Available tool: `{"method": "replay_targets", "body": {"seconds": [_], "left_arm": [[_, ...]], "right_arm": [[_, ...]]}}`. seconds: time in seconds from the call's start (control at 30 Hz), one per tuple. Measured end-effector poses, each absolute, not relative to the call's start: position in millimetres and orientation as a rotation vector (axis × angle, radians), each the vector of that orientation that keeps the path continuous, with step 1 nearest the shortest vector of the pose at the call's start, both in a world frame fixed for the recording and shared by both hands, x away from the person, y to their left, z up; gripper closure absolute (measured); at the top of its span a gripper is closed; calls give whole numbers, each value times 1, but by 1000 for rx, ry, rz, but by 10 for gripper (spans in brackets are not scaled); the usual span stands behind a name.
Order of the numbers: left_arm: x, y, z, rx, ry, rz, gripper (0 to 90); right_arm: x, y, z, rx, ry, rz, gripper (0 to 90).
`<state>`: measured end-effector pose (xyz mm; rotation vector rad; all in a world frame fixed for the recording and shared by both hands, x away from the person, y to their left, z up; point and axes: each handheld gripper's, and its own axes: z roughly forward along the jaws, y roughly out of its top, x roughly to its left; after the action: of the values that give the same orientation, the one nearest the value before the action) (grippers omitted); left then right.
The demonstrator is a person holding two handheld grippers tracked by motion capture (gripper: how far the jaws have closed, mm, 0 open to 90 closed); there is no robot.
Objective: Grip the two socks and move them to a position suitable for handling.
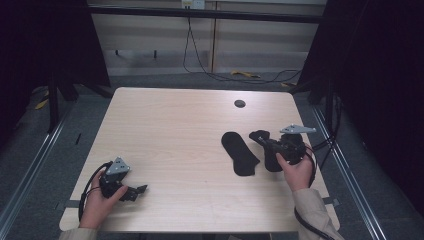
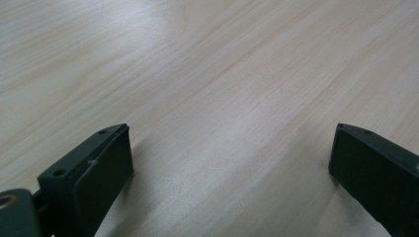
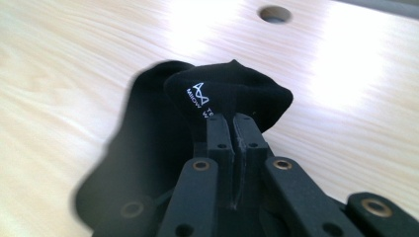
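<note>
Two black socks are on the right half of the light wooden table (image 1: 175,130). One sock (image 1: 240,152) lies flat. To its right, my right gripper (image 1: 262,141) is shut on the end of the other sock (image 1: 271,161). In the right gripper view the jaws (image 3: 234,118) pinch a raised fold of this sock (image 3: 237,91), which bears a small white logo. More dark cloth (image 3: 143,148) is blurred below and to the left; I cannot tell which sock it belongs to. My left gripper (image 1: 142,190) rests near the front left corner, open (image 2: 230,153) over bare wood.
A round cable hole (image 1: 240,103) sits in the table top behind the socks, and in the right gripper view the hole (image 3: 274,14) is at the top. Dark frame posts stand at both sides, and cables lie on the floor beyond the far edge.
</note>
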<state>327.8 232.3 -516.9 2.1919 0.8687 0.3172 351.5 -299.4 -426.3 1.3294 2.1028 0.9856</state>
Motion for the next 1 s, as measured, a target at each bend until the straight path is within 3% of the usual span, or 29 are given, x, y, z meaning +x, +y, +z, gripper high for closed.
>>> {"method": "replay_targets", "body": {"seconds": [0.3,0.6,0.63,0.73,1.0], "left_arm": [[328,232,-517,2192,868,317,28],[328,232,-517,2193,868,317,27],[328,232,-517,2193,868,318,27],[328,232,-517,2193,868,318,27],[328,232,-517,2193,867,317,27]], "right_arm": [[336,-227,-409,1127,2254,1068,871],[317,-142,-425,902,2473,1148,867],[313,-134,-429,867,2494,1149,854],[306,-122,-440,856,2488,1134,622],[327,-160,-454,1031,2357,1069,533]]}}
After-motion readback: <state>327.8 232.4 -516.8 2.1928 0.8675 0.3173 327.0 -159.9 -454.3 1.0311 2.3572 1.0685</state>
